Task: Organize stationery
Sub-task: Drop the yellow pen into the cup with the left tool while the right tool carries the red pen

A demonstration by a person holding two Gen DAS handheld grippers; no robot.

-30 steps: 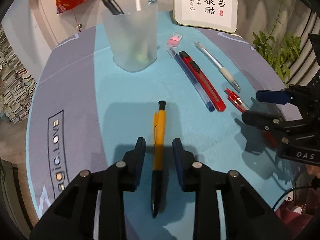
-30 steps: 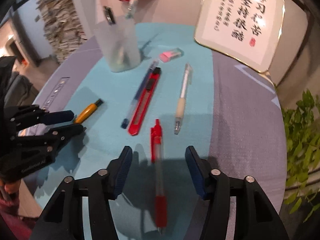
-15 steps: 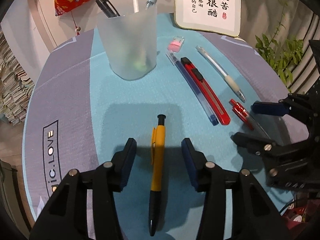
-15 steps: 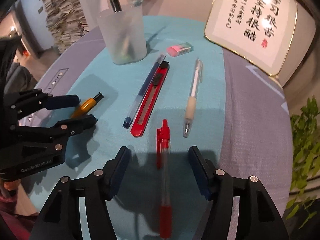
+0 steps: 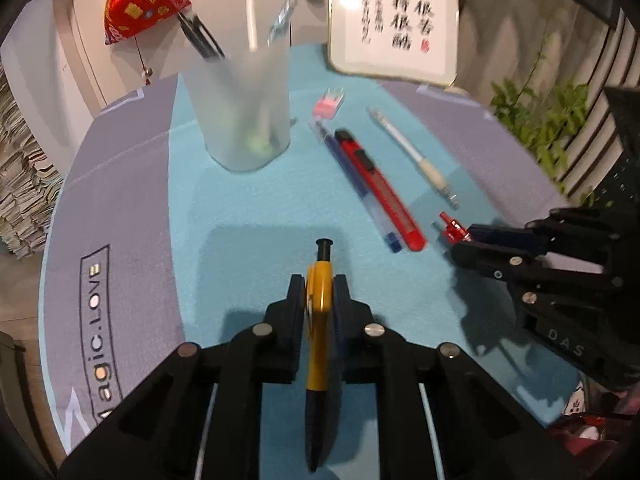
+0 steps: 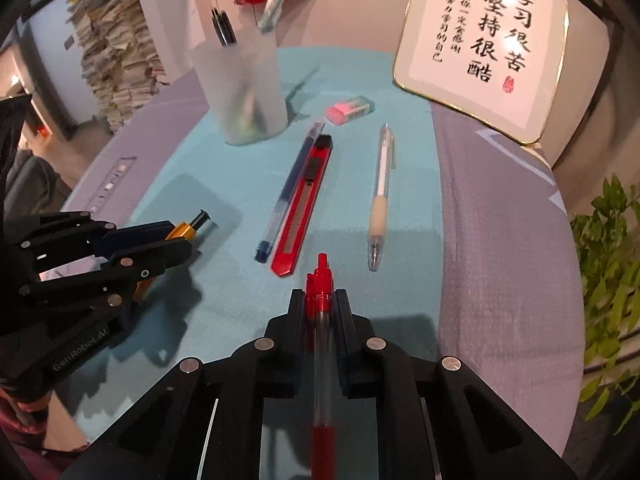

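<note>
We judge both pens light, stiff, slick: left gripper (image 5: 319,294) pinches yellow pen (image 5: 318,344) mid-barrel; right gripper (image 6: 319,308), closing, clamps red pen (image 6: 320,344).

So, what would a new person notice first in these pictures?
Probably the two pens already gripped: the left tongs pinch a yellow pen, and the right tongs are closing on a red pen. Behind them stands a frosted cup holding pens.

both tongs (image 5: 320,296) (image 6: 319,308) angled downward, jaws clamped tight.
</note>
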